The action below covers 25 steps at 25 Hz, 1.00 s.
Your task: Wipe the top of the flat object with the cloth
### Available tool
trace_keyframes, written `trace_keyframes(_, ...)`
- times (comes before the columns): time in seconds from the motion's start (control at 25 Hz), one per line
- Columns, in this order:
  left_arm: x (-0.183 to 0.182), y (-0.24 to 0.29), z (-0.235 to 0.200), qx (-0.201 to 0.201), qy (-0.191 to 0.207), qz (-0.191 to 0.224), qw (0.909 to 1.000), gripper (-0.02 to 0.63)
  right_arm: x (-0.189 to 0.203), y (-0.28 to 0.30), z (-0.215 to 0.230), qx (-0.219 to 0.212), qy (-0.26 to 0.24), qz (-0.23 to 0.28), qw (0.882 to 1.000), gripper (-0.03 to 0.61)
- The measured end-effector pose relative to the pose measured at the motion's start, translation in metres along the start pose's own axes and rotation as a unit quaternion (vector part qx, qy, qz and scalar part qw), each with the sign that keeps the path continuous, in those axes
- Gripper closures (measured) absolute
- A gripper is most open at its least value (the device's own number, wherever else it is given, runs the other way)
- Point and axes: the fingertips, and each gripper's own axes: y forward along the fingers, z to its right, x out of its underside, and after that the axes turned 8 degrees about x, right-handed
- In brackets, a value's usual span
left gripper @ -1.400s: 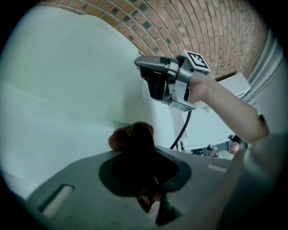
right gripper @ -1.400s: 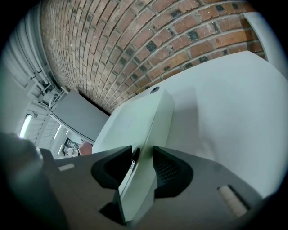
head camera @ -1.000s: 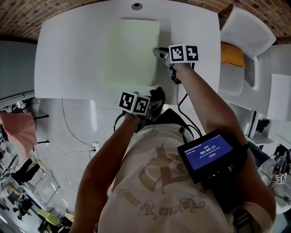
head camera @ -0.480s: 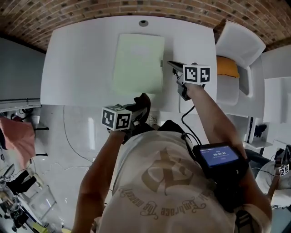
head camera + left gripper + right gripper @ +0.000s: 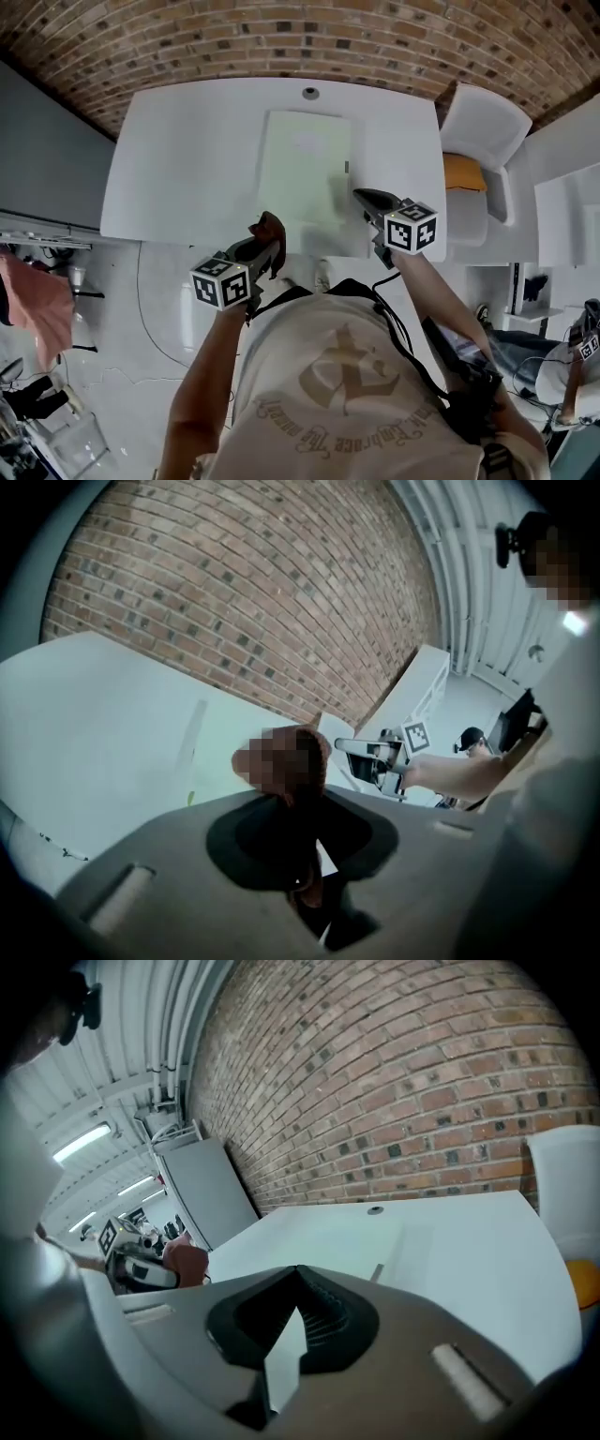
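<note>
A pale green flat object (image 5: pixel 305 169) lies on the white table (image 5: pixel 187 159). My left gripper (image 5: pixel 263 234) hovers off the table's near edge, shut on a brown cloth (image 5: pixel 272 246). That cloth (image 5: pixel 302 761) bunches between the jaws in the left gripper view. My right gripper (image 5: pixel 362 196) is above the flat object's near right corner. Its jaws have just been closing and now meet with nothing between them (image 5: pixel 298 1279). The right gripper view shows the flat object (image 5: pixel 352 1237) ahead and the cloth (image 5: pixel 186 1262) to the left.
A brick wall runs behind the table. A white chair (image 5: pixel 487 131) with an orange cushion (image 5: pixel 461 173) stands at the right. A grey cabinet (image 5: pixel 47 159) is at the left. A round cable hole (image 5: pixel 310 93) sits at the table's far edge.
Both grippers have lifted and drawn back toward the table's near edge. The right gripper left the flat object's right side and its jaws closed. The left still holds the cloth.
</note>
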Motion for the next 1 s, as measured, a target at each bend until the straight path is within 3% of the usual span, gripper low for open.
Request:
trace_keyframes(0.2,-0.001,-0.021,-0.003,0.000,0.031,0.018,0.9994,0.538,0.022,-0.024,-0.033,0.006,-0.034,0.030,0.999,0.572)
trace_keyframes(0.64,0.017,-0.035,-0.004,0.031,0.051,0.010,0.9982,0.538,0.044,-0.047,-0.059,0.029,-0.017,0.097,0.995,0.572)
trace_keyframes(1.0,0.042,-0.038,0.011,0.042,0.042,-0.001,0.9982,0.538,0.064,-0.058,-0.072,0.028,-0.012,0.083,0.996,0.572)
